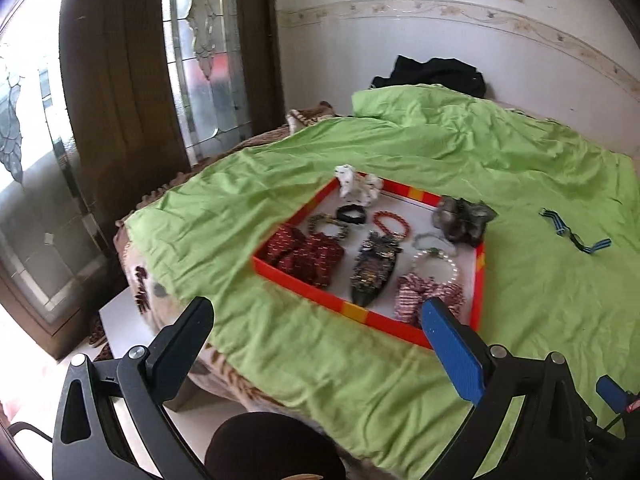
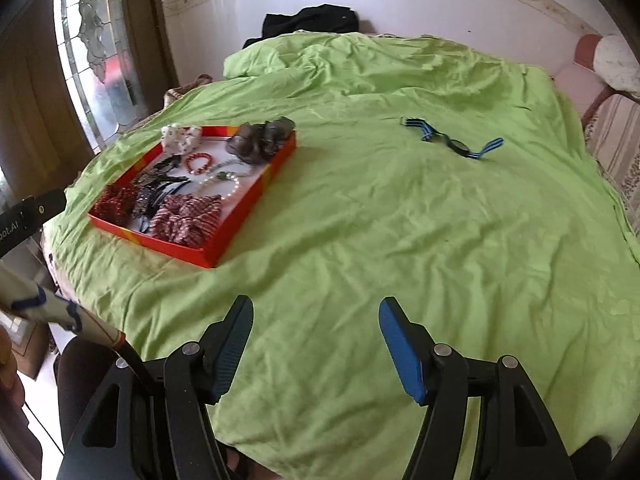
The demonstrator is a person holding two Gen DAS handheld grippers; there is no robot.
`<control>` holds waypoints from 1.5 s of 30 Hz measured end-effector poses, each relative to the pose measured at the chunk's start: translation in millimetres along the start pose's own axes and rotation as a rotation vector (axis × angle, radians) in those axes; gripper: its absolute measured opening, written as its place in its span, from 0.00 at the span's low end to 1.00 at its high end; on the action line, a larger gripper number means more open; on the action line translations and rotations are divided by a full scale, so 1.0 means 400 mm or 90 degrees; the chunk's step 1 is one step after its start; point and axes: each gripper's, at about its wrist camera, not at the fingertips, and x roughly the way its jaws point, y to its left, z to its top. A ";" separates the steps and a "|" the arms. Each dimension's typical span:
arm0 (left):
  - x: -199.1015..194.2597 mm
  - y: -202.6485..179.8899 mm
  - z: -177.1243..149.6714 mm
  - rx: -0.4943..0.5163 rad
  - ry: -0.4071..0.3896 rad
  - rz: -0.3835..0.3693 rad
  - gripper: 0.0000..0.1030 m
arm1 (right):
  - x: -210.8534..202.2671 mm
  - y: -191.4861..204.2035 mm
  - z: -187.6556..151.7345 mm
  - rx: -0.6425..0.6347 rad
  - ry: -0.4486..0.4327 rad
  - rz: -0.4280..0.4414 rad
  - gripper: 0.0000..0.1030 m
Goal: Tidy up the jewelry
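An orange tray [image 1: 304, 285] [image 2: 256, 196] lies on the green bedsheet [image 1: 520, 280] [image 2: 400, 220]. It holds scrunchies, a red bead bracelet [image 1: 391, 221] [image 2: 199, 163], a pearl bracelet [image 1: 436, 266] [image 2: 224, 186], a dark beaded clip [image 1: 372, 272] and a grey scrunchie [image 1: 464, 220] [image 2: 260, 136]. A blue-and-black striped band [image 1: 572, 236] [image 2: 452, 140] lies on the sheet outside the tray, to its right. My left gripper [image 1: 320, 320] is open, hovering near the tray's front edge. My right gripper [image 2: 316, 320] is open and empty above bare sheet, well short of the band.
Black clothing [image 1: 432, 74] [image 2: 312, 20] lies at the bed's far side by the white wall. A glass door and wooden frame [image 1: 120, 100] stand to the left. A chair with a cushion [image 2: 612, 68] is at the far right. The bed's front edge drops to the floor [image 1: 120, 320].
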 end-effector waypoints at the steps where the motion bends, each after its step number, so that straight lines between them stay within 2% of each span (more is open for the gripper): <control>1: 0.000 -0.008 -0.003 0.003 0.005 -0.008 1.00 | -0.003 -0.002 0.001 0.000 -0.002 -0.002 0.68; 6: -0.020 -0.026 -0.010 0.030 -0.005 -0.037 1.00 | -0.021 0.010 0.004 -0.010 -0.019 -0.014 0.69; 9: -0.028 -0.023 -0.014 0.039 -0.006 -0.050 1.00 | -0.019 0.027 -0.001 -0.016 -0.010 -0.005 0.69; 12: -0.042 -0.023 -0.020 0.052 -0.025 -0.036 1.00 | -0.025 0.038 0.006 -0.011 0.004 0.011 0.69; 15: -0.050 -0.023 -0.021 0.058 -0.033 -0.038 1.00 | -0.044 0.050 0.021 -0.020 -0.007 -0.003 0.69; 20: -0.034 -0.014 -0.023 0.058 -0.004 -0.050 1.00 | -0.068 0.064 0.042 -0.023 -0.021 -0.017 0.72; 28: 0.007 0.033 -0.036 0.032 0.035 -0.053 1.00 | -0.052 0.104 0.037 -0.037 -0.003 -0.024 0.72; 45: 0.052 0.063 -0.066 0.000 0.082 -0.086 1.00 | -0.022 0.154 0.014 -0.065 0.018 -0.043 0.73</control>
